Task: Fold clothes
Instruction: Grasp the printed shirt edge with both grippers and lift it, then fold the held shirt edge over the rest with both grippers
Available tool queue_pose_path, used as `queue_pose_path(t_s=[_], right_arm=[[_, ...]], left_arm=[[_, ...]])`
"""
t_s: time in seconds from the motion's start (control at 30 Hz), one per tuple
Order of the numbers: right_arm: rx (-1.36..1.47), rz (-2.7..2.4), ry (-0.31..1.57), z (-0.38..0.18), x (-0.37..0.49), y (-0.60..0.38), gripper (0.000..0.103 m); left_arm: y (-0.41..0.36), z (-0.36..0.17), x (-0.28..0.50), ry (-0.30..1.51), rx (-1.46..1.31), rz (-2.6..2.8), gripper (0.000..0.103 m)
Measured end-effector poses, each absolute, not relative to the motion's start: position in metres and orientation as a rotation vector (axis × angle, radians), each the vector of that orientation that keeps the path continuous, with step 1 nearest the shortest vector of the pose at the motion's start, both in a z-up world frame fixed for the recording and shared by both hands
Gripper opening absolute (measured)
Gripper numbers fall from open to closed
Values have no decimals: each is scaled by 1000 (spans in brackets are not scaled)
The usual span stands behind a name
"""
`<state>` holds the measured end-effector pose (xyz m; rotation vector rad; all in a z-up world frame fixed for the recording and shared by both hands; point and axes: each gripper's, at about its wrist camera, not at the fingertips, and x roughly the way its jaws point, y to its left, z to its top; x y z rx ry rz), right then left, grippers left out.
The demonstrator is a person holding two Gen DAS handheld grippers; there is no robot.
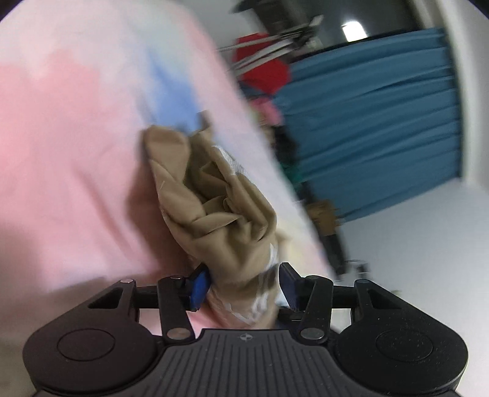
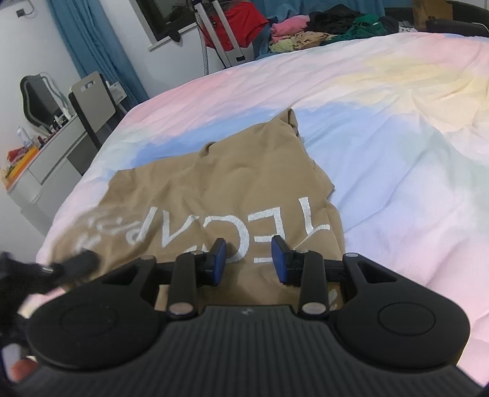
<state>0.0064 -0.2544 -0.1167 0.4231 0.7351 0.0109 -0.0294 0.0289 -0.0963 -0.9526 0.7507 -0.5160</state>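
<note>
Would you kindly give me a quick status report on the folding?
Left gripper fingers around bunched tan shirt, grip not confirmed. Right gripper open, over the shirt's white lettering. Shirt lies on pastel bedspread. Nothing in the way.

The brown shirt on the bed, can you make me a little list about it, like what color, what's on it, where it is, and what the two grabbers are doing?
thing: brown shirt
color: tan brown
on it: big white letters, seen upside down in the right wrist view
where: lying on the pastel bedsheet
shape: partly spread, one end bunched up
left gripper: bunched shirt cloth between its fingers; grip unclear
right gripper: open, over the shirt, holding nothing
far behind: pile of other clothes
</note>
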Motion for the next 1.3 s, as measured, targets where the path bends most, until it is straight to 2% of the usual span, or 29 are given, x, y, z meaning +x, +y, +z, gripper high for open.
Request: queue_pose_path(t_s=[0.1, 0.23, 0.37, 0.43, 0.47, 0.5, 0.53, 0.57, 0.7, 0.93, 1.17, 1.23, 1.3], right_arm=[[479, 8, 736, -117, 7, -260, 35], [553, 20, 745, -119, 8, -265, 35], [721, 60, 738, -114, 2, -279, 38], [864, 111, 729, -114, -5, -288, 46], [937, 139, 721, -115, -10, -291, 62], [1011, 167, 712, -117, -14, -293, 83], [1084, 195, 702, -118, -18, -296, 90], [1158, 224, 692, -120, -23, -299, 91], [1368, 330, 731, -135, -26, -291, 91], [1504, 330, 839, -173, -12, -268, 91], [1524, 107, 649, -173, -22, -298, 89], [1511, 48, 665, -176, -21, -302, 72], [1482, 2, 697, -178, -20, -301, 46]], left_arm=[[25, -92, -30, 725, -953, -553, 52], [16, -108, -15, 853, -897, -429, 52], [17, -117, -8, 871, -961, -418, 51], [16, -116, -8, 864, -958, -416, 46], [13, -115, -9, 861, -951, -414, 45], [12, -115, -10, 858, -951, -414, 41], [12, -114, -10, 856, -952, -414, 38], [20, -114, -12, 851, -957, -416, 37], [25, -112, -17, 818, -971, -422, 28], [29, -111, -19, 737, -1073, -463, 25], [31, -116, -18, 714, -1153, -484, 25], [30, -118, -17, 724, -1162, -481, 26], [29, -120, -16, 739, -1164, -476, 27]])
